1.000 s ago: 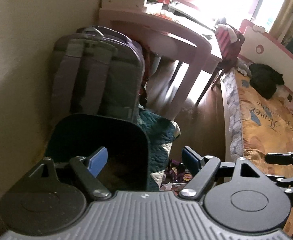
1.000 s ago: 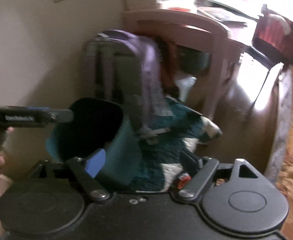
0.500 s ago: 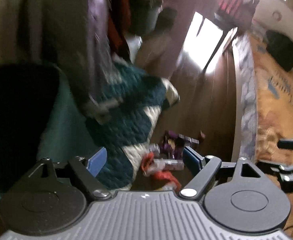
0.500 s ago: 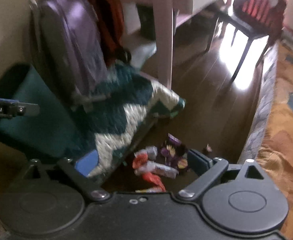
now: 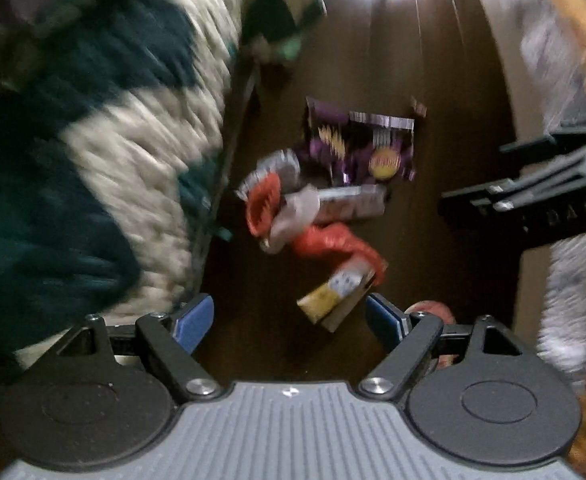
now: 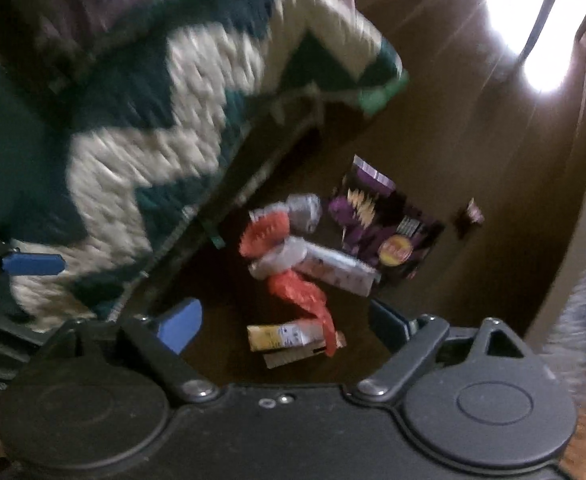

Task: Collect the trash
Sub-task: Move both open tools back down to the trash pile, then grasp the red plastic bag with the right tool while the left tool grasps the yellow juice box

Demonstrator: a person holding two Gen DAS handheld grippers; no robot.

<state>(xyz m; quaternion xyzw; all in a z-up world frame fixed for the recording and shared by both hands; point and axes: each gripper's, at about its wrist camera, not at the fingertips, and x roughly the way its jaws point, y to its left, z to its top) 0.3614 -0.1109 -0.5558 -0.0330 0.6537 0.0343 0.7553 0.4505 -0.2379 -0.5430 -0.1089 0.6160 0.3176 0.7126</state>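
A heap of trash lies on the dark wood floor: a purple snack bag point(image 5: 361, 146) point(image 6: 385, 224), a silver wrapper point(image 5: 333, 204) point(image 6: 333, 268), red wrappers point(image 5: 333, 244) point(image 6: 301, 292) and a small yellow-white carton point(image 5: 333, 300) point(image 6: 285, 338). My left gripper point(image 5: 291, 322) is open and empty, just above the carton. My right gripper point(image 6: 281, 326) is open and empty, with the carton between its fingers in view. The right gripper also shows at the right of the left wrist view point(image 5: 533, 200). The left gripper's blue finger point(image 6: 33, 264) shows at the left of the right wrist view.
A teal and white quilted blanket point(image 5: 113, 140) point(image 6: 173, 100) lies left of the trash. A small brown wrapper point(image 6: 469, 216) lies apart on the right. An orange rug with a grey edge point(image 5: 565, 40) borders the floor on the right. Chair legs point(image 6: 541, 8) stand far back.
Both grippers have tilted down from the dark bin and backpack toward the floor and moved closer to the trash heap. Both stay open and empty.
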